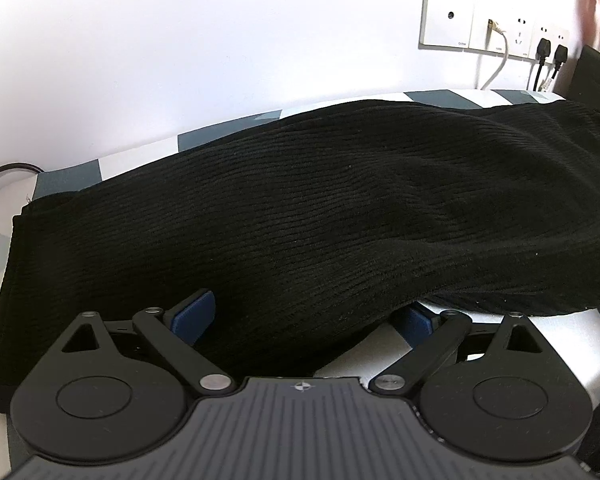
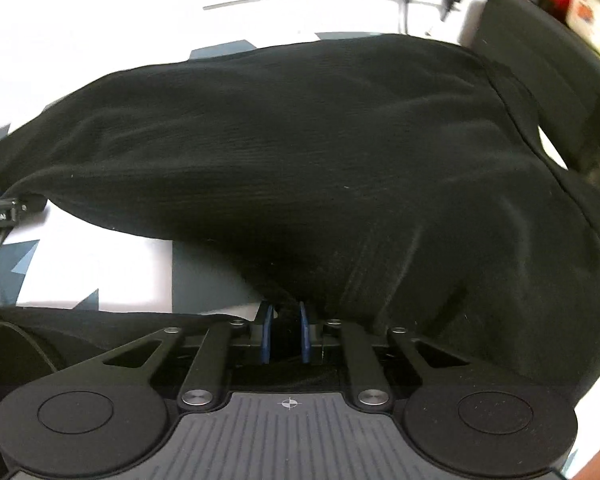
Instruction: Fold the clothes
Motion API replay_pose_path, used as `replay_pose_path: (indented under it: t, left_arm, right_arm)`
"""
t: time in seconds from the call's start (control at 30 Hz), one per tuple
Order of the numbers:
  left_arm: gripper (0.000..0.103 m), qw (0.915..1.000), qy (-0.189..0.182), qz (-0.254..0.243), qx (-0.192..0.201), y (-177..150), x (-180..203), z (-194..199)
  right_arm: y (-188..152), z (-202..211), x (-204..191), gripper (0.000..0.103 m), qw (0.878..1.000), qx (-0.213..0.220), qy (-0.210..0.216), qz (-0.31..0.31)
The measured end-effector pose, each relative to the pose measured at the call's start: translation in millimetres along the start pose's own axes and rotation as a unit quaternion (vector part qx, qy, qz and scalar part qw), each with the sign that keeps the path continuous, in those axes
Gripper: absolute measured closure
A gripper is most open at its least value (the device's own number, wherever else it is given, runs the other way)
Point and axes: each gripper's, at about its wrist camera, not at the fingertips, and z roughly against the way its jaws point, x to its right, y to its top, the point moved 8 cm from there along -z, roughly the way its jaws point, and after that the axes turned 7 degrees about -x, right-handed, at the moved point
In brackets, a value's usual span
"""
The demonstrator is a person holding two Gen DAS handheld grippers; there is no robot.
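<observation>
The black ribbed knit garment [image 1: 340, 208] lies spread across the bench with the grey-and-white geometric cover [image 1: 452, 98], reaching from its left end to its right end and close to the far edge by the white wall [image 1: 220, 40].

Left tool [image 1: 306, 316]: the two blue-padded fingers [image 1: 194, 314] stand wide apart. A fold of the garment drapes down between them and covers most of the right pad. The fingers do not pinch the cloth; it rests loose in the gap.

Right tool [image 2: 286, 332]: the blue pads [image 2: 266, 332] are drawn close together with a bunch of the same black cloth clamped between them. From this pinch point the fabric [image 2: 320, 160] rises and fans out toward the far side, its near-left edge lifted off the bench cover [image 2: 100, 268], which shows bare beneath it.

On the wall at far right sits a row of white socket plates [image 1: 496, 28], with two black plugs [image 1: 552, 54] and a white cable [image 1: 496, 68] inserted. A dark rectangular object [image 2: 548, 76] stands at the far right end of the bench; what it is cannot be told.
</observation>
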Motion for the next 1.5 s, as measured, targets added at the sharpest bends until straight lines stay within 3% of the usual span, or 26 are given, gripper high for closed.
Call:
replay_pose_path:
  t: [0.23, 0.33, 0.4, 0.47, 0.6, 0.7, 0.77, 0.87, 0.9, 1.0, 1.1, 1.13, 1.2, 1.23, 1.37, 1.5]
  left_arm:
    - [0.007, 0.9993, -0.022, 0.019, -0.023, -31.5, -18.5, 25.5]
    - [0.007, 0.9978, -0.031, 0.055, -0.017, -52.2, -41.2, 46.5]
    - [0.007, 0.9979, -0.007, 0.061, -0.018, -63.7, -58.0, 52.8]
    - [0.005, 0.9976, 0.030, 0.055, -0.029, -72.3, -75.3, 48.5]
    - [0.004, 0.9907, 0.048, 0.123, -0.030, -75.1, -110.9, 43.9]
    - [0.004, 0.9790, 0.044, 0.197, -0.029, -75.8, -134.3, 44.1]
    - [0.004, 0.9710, 0.033, 0.235, -0.029, -77.1, -144.2, 42.9]
    - [0.004, 0.9652, 0.053, 0.255, -0.021, -78.9, -156.5, 44.6]
    - [0.004, 0.9628, 0.058, 0.263, -0.018, -79.6, -161.0, 45.2]
    - [0.004, 0.9524, 0.063, 0.298, -0.017, -82.2, -173.4, 47.3]
    - [0.004, 0.9441, 0.087, 0.318, -0.018, -83.7, -183.7, 55.1]
    - [0.005, 0.9420, 0.086, 0.324, -0.016, -84.1, -184.9, 58.7]
    - [0.005, 0.9385, 0.062, 0.339, -0.017, -84.4, -182.6, 62.9]
    - [0.005, 0.9353, 0.039, 0.351, -0.018, -84.8, -179.7, 64.3]
    - [0.005, 0.9107, -0.025, 0.412, -0.016, -87.9, -176.0, 59.6]
    - [0.005, 0.8918, -0.007, 0.452, 0.004, -89.3, -185.4, 52.3]
  right_arm:
    - [1.5, 13.4, -5.3, 0.083, 0.998, -0.040, -0.004, 0.047]
    - [14.0, 25.8, -18.8, 0.064, 0.998, -0.014, 0.011, 0.053]
    - [22.9, 34.5, -33.7, 0.054, 0.998, 0.011, 0.027, 0.060]
    - [32.5, 29.5, -52.6, 0.050, 0.995, 0.019, 0.031, 0.089]
    - [39.0, -2.5, -75.4, 0.050, 0.991, -0.004, 0.007, 0.131]
    - [38.0, -17.8, -83.4, 0.046, 0.988, -0.007, -0.011, 0.151]
    - [34.9, -23.9, -85.2, 0.047, 0.985, -0.005, -0.026, 0.169]
    - [32.0, -23.8, -80.1, 0.074, 0.980, -0.001, -0.059, 0.189]
    - [32.8, -22.5, -74.9, 0.084, 0.983, -0.004, -0.063, 0.173]
    - [33.3, -18.4, -52.0, 0.085, 0.996, -0.038, -0.021, 0.072]
    - [34.8, -12.2, -46.4, 0.066, 0.997, -0.064, 0.047, -0.011]
    - [39.5, -6.9, -49.7, 0.053, 0.996, -0.054, 0.069, -0.024]
    - [60.7, 6.9, -63.4, 0.039, 0.994, -0.007, 0.102, -0.036]
    - [72.9, 11.1, -73.1, 0.039, 0.993, 0.013, 0.113, -0.033]
    - [124.8, 10.2, -130.5, 0.035, 0.988, 0.079, 0.132, 0.027]
    - [170.6, -18.3, -205.6, 0.019, 0.975, 0.118, 0.133, 0.135]
